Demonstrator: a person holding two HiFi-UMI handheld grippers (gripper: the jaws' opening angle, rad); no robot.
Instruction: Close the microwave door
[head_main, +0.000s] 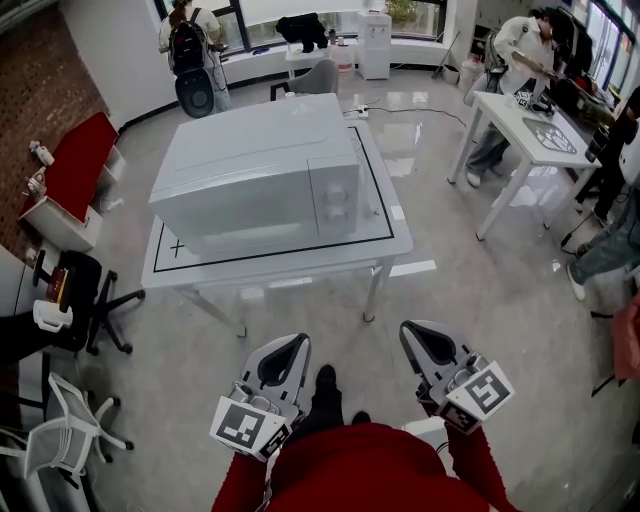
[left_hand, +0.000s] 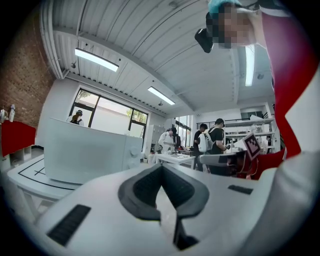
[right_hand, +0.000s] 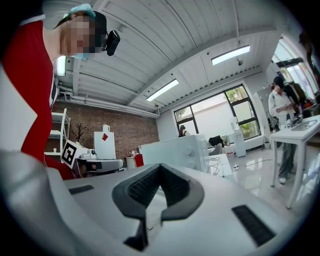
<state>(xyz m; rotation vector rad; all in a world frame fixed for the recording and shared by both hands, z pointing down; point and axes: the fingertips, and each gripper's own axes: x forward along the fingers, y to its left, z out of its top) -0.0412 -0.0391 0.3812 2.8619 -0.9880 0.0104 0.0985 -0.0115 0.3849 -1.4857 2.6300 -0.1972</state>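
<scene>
A white microwave (head_main: 255, 170) sits with its door (head_main: 240, 215) shut on a white tabletop (head_main: 385, 240), front facing a person in red (head_main: 350, 470). The person stands well back, holding the left tool (head_main: 290, 350) and right tool (head_main: 422, 338) low, both closed on nothing.

Bright even indoor light, windows (right_hand: 220, 115) blown out white, ceiling strip lights (left_hand: 96, 59) on, glare patches on glossy floor (head_main: 405, 135), white microwave (head_main: 255, 165) evenly lit, faint shadow under surface (head_main: 390, 238), gripper views heavy fisheye, black vignetted corners, close foreground soft.
</scene>
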